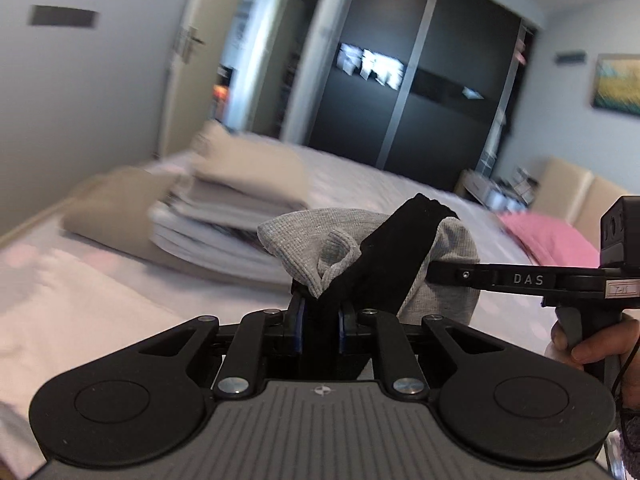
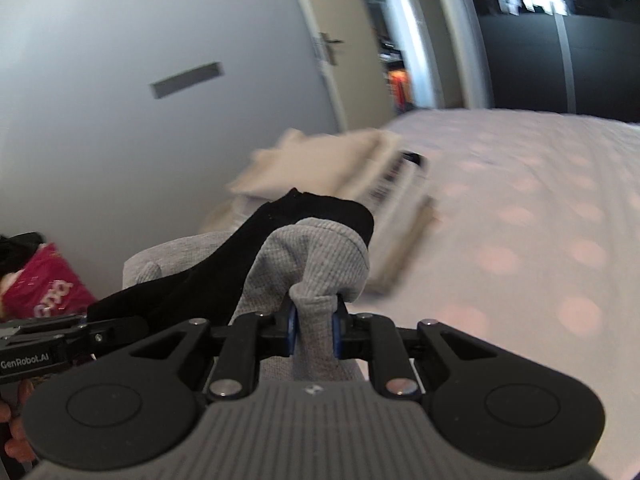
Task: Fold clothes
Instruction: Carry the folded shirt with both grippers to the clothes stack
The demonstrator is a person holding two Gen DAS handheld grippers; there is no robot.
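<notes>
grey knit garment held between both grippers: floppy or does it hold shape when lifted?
Likely floppy: the grey garment bunches and droops around the right gripper. Probably light, since a small pinch holds it. The left gripper pinches its black part.

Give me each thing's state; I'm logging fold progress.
Grey garment: lifted, bunched, unfolded.
Black piece: draped over the grey garment.
Left claw: shut on the black piece.
Right claw: shut on grey garment.
Clothes stack: folded, on bed.
Door: open.
</notes>
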